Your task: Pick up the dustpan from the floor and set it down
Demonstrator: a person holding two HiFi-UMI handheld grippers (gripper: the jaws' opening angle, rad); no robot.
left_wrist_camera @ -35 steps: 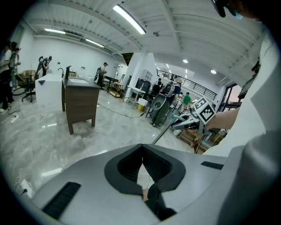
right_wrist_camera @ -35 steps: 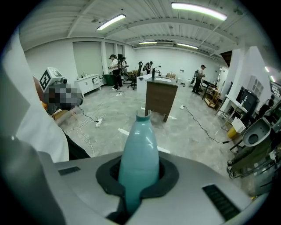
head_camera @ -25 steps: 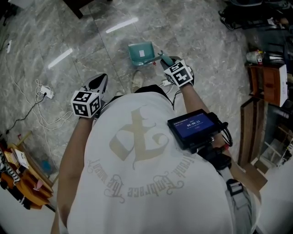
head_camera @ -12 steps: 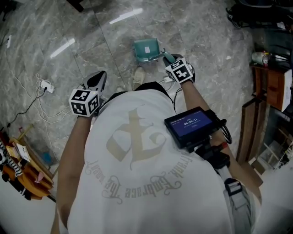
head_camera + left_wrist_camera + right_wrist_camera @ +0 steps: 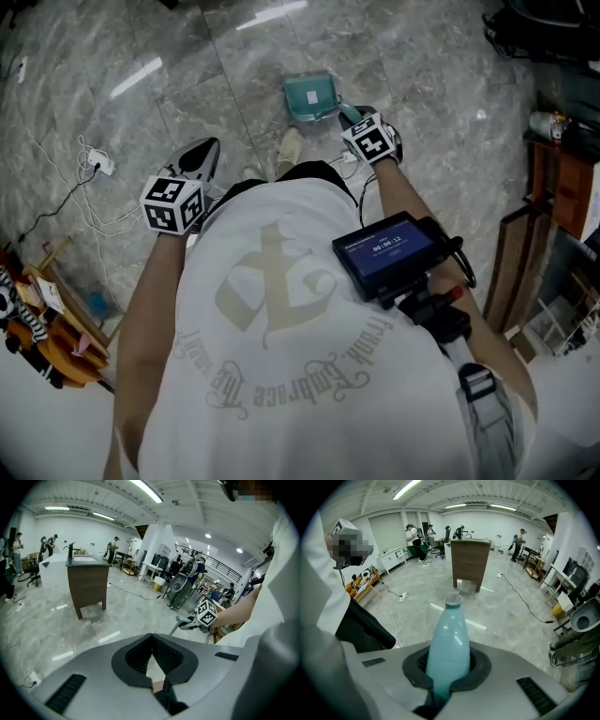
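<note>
The teal dustpan (image 5: pixel 312 96) hangs low over the grey marble floor, seen from straight above; I cannot tell whether it touches the floor. Its teal handle (image 5: pixel 449 639) rises between the jaws of my right gripper (image 5: pixel 447 667), which is shut on it. In the head view the right gripper (image 5: pixel 352 117) sits just right of the pan, with its marker cube behind it. My left gripper (image 5: pixel 208 148) is held apart at the left, its black tips together with nothing between them. The left gripper view shows those tips (image 5: pixel 151 637) meeting, and the right gripper (image 5: pixel 187 621) off to the right.
A white cable and power strip (image 5: pixel 98 164) lie on the floor at the left. A shoe (image 5: pixel 291 150) stands just below the pan. Wooden furniture (image 5: pixel 562 178) lines the right side. A brown desk (image 5: pixel 86 585) stands farther out in the hall, with people behind it.
My right gripper has sunk toward the floor with the dustpan handle still in it. The left gripper has barely shifted.
</note>
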